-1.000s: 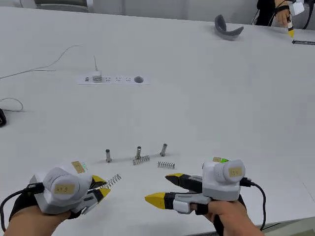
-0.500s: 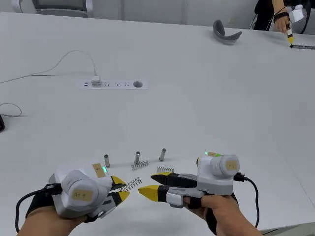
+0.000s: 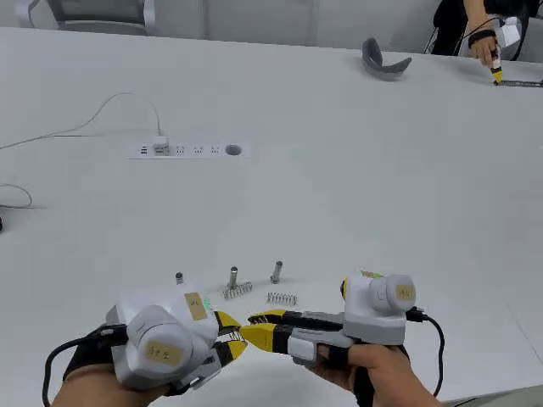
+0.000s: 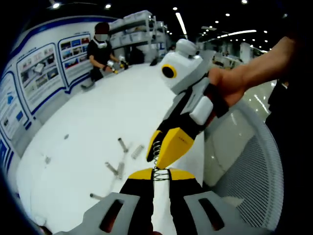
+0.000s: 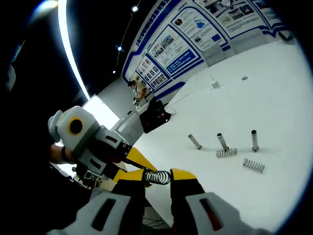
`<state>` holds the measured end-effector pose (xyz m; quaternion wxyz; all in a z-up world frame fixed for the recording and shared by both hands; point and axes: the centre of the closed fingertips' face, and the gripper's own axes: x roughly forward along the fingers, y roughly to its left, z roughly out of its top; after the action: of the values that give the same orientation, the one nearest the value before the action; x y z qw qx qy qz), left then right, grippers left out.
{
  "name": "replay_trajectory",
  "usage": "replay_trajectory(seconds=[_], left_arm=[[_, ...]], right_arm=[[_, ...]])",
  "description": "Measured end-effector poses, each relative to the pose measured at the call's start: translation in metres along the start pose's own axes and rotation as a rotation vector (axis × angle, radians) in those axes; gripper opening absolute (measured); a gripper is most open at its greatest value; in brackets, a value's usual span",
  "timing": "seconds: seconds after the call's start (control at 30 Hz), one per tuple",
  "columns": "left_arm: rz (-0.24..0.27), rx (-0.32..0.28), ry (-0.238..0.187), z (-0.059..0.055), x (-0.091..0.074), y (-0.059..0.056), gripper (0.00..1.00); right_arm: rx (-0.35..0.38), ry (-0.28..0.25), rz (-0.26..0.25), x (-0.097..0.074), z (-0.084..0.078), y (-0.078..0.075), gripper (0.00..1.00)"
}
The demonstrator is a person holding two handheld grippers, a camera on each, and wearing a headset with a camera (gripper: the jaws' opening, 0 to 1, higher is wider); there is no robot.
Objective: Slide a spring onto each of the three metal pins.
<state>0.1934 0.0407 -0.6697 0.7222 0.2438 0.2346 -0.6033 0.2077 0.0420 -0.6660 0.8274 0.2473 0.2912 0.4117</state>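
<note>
White workbench (image 3: 356,195) carries a power strip (image 3: 187,150) and, nearer the person, the three metal pins (image 3: 232,276) standing in a row, with two loose springs (image 3: 282,298) lying flat just beside the middle and right ones. In front of the pins the left gripper (image 4: 160,174) pinches one end of a third spring (image 4: 156,155) between its yellow tips. The right gripper (image 5: 157,176) meets it tip to tip, its jaws drawn close on either side of that spring, though whether they actually clamp it cannot be told.

Factory hall: storage shelves (image 4: 131,19), wall posters (image 5: 191,35) (white workbench (image 3: 339,170)).
</note>
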Motion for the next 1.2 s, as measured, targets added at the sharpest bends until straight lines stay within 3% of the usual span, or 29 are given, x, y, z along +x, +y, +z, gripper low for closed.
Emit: replay_trajectory(seconds=[0.33,0.57,0.73,0.9,1.0,1.03,1.2], left_arm=[[-0.008,0.009,0.001,-0.001,0.000,0.006,0.10],[-0.017,-0.027,-0.042,0.009,-0.001,0.015,0.10],[-0.039,-0.041,-0.092,0.019,-0.001,0.020,0.10],[-0.082,-0.059,-0.147,0.030,-0.001,0.023,0.10],[-0.103,-0.048,-0.170,0.037,-0.002,0.023,0.10],[-0.115,-0.049,-0.182,0.040,-0.002,0.021,0.10],[-0.140,-0.044,-0.214,0.048,-0.004,0.018,0.10]], right_arm=[[0.002,-0.014,0.045,-0.001,0.010,0.010,0.13],[-0.100,0.053,0.040,-0.002,0.024,0.013,0.12],[-0.235,0.159,0.036,-0.003,0.034,0.015,0.12],[-0.387,0.304,0.056,-0.004,0.041,0.020,0.12],[-0.517,0.407,0.074,-0.003,0.043,0.025,0.13],[-0.575,0.463,0.085,-0.004,0.043,0.028,0.13],[-0.736,0.662,0.130,-0.010,0.040,0.032,0.13]])
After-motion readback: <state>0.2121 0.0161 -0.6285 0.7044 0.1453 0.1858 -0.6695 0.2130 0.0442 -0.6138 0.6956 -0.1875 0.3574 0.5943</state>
